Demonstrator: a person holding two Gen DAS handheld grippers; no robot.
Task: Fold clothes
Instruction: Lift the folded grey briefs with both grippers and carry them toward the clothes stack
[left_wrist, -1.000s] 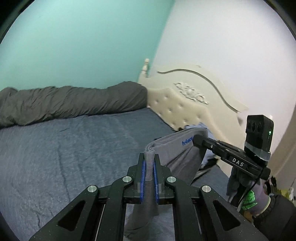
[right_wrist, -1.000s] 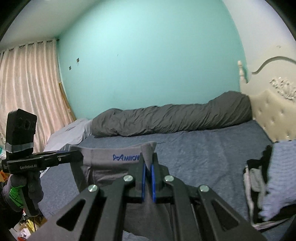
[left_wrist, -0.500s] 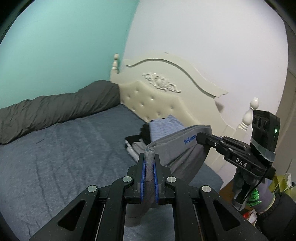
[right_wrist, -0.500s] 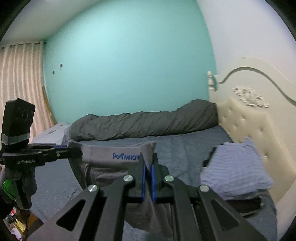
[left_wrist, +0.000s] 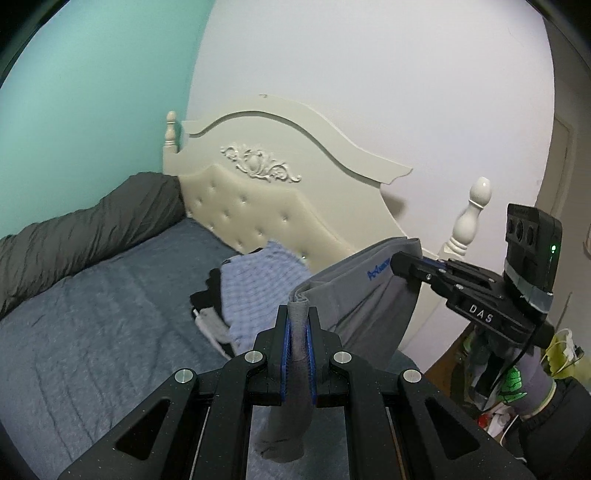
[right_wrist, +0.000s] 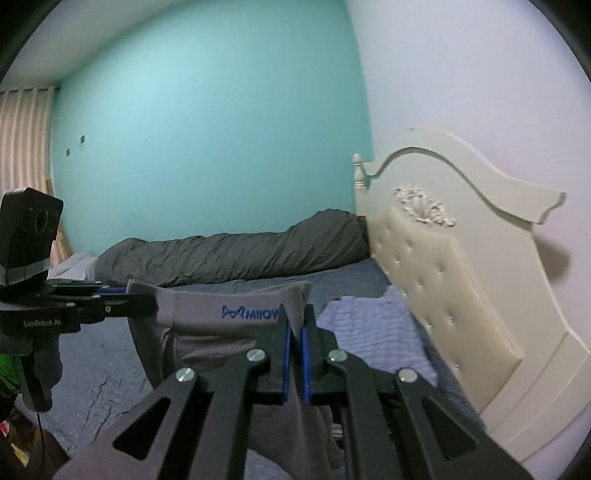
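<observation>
Both grippers are pinching the waistband of the grey shorts: the left gripper (left_wrist: 297, 325) is clamping one bunched end, the right gripper (right_wrist: 294, 325) the other, jaws pressed together on the cloth. The shorts (right_wrist: 221, 332) are hanging in the air between them, above the near edge of the bed (left_wrist: 92, 332), with the waistband stretched fairly level and the legs dangling below (lettering facing the right camera). A pile of clothes (left_wrist: 258, 280) topped by a striped blue piece is lying on the bed by the headboard (left_wrist: 280, 206), just right of and beyond the shorts. To do this well, I judge the person should be keeping the band taut and level, then lowering the legs onto bare bedding first, clear of the pile, so the cloth is lying flat for folding
</observation>
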